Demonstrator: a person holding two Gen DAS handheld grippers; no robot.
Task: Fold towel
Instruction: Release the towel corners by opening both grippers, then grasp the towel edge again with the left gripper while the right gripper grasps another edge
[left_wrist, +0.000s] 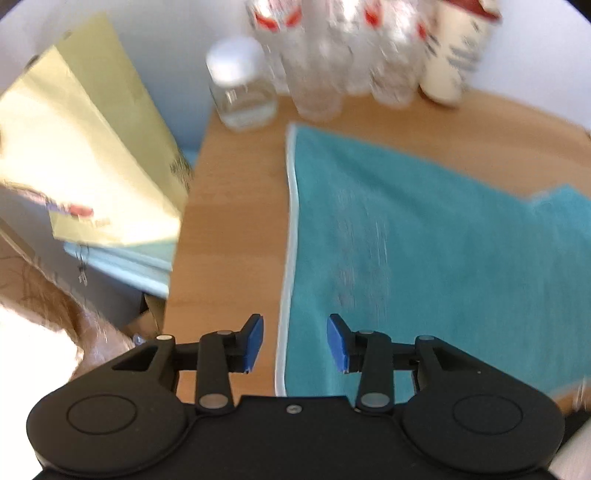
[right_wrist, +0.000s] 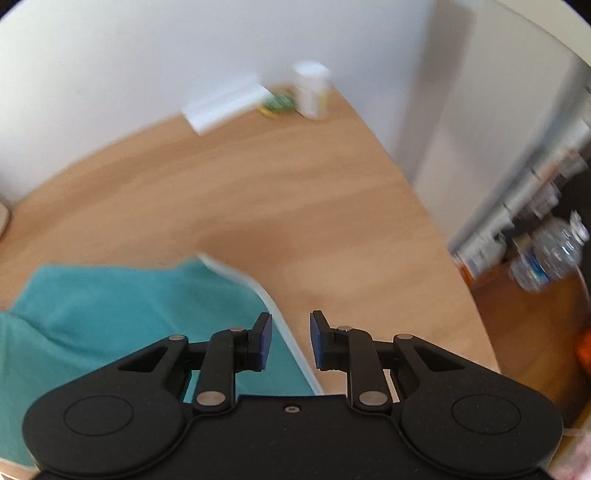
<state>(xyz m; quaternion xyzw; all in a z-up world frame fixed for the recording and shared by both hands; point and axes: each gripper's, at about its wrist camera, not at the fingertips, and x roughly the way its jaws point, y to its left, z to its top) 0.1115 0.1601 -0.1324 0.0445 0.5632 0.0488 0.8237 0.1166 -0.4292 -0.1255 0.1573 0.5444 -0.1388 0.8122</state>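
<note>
Our teal towel (left_wrist: 424, 236) lies spread on the desk (left_wrist: 236, 206); both grippers (left (left_wrist: 294, 343), right (right_wrist: 290, 341)) hover with fingers spread, each over a white edge, pinching nothing

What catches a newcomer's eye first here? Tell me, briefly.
The teal towel with its white-trimmed edge, spread on the wooden table. Then the open left gripper and right gripper, each straddling a towel edge. Clear bottles crowd the table's far edge.
</note>
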